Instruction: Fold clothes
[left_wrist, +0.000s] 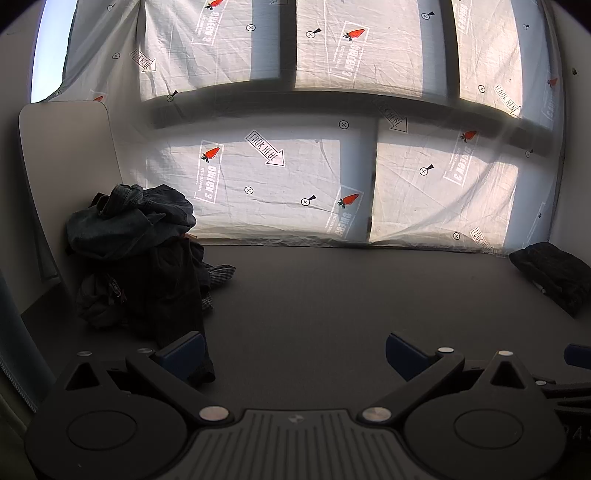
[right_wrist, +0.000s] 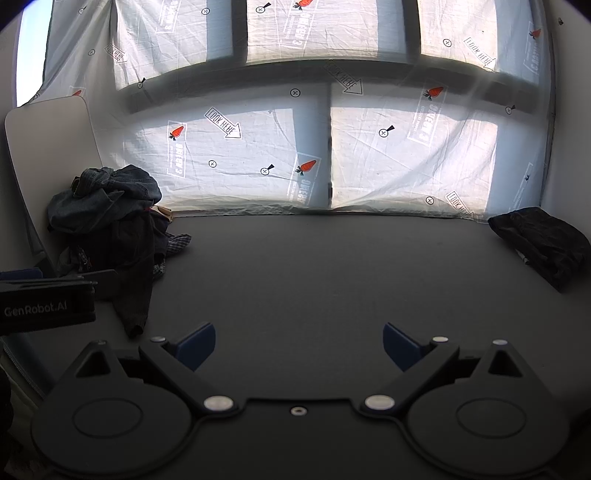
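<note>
A heap of clothes (left_wrist: 136, 254) crowds the counter's (left_wrist: 332, 295) far left corner and a dark folded garment (left_wrist: 554, 277) its far right corner; the middle lies bare between.

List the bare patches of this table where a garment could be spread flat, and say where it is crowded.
The dark table top is bare across its middle, from the printed sheet at the back to both open claws, between the heap of clothes on the left and the folded dark garment at right. Crowded: the left side, where the heap spills forward.
</note>
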